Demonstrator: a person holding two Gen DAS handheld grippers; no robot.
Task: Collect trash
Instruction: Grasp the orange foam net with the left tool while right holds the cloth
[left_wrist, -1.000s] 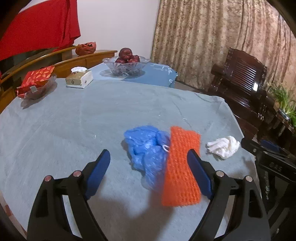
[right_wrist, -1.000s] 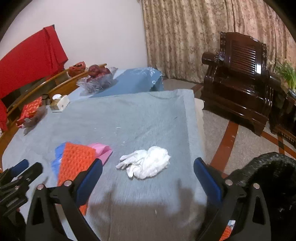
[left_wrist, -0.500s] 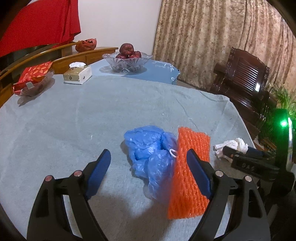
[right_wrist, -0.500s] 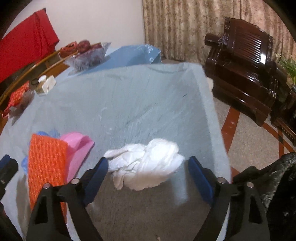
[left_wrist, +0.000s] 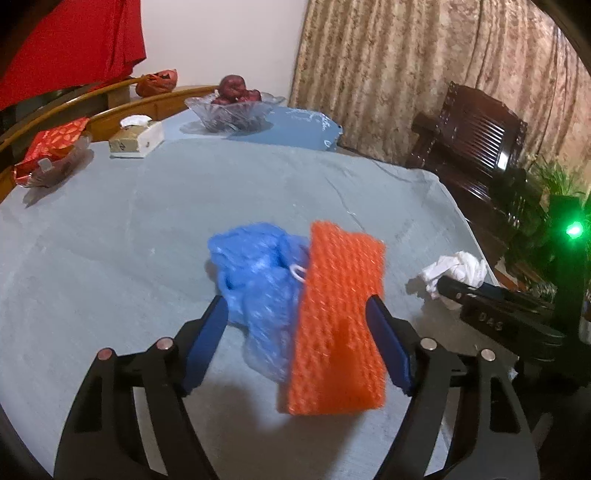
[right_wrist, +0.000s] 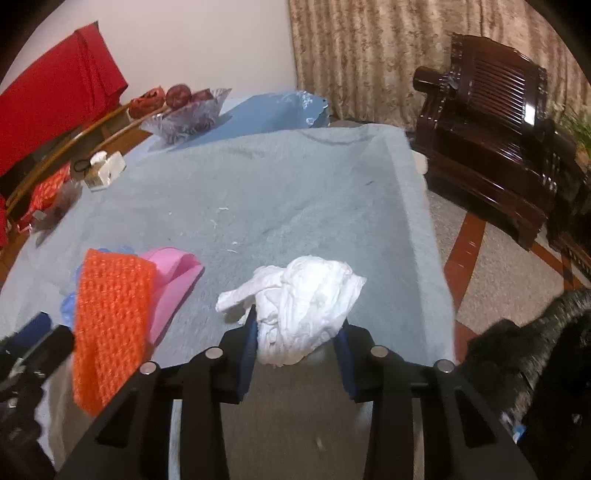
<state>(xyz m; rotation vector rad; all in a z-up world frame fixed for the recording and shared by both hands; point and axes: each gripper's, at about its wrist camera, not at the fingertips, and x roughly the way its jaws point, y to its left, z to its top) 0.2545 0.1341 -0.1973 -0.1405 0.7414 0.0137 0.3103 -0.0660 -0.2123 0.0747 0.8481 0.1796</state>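
Observation:
A crumpled blue plastic bag (left_wrist: 255, 273) and an orange foam net (left_wrist: 340, 314) lie together on the grey tablecloth (left_wrist: 147, 229). My left gripper (left_wrist: 295, 302) straddles both, its jaws closing; the blue pads (left_wrist: 205, 343) stand at the pile's sides without clearly pressing it. A pink piece (right_wrist: 173, 273) lies under the net's far side. My right gripper (right_wrist: 298, 317) is closing on a white tissue wad (right_wrist: 306, 295) near the table's right edge, both pads against its sides. In the left wrist view the tissue wad (left_wrist: 458, 266) shows with the right gripper (left_wrist: 461, 291) at it.
A glass fruit bowl (left_wrist: 232, 110), a tissue box (left_wrist: 136, 138) and a dish with a red packet (left_wrist: 48, 147) stand along the far side. A dark wooden armchair (right_wrist: 487, 129) is beyond the table's right edge. A black bag (right_wrist: 535, 350) sits low at the right.
Both grippers came down toward the table. The right jaws narrowed from wide open onto the tissue wad. The left jaws narrowed a little around the blue bag and orange net.

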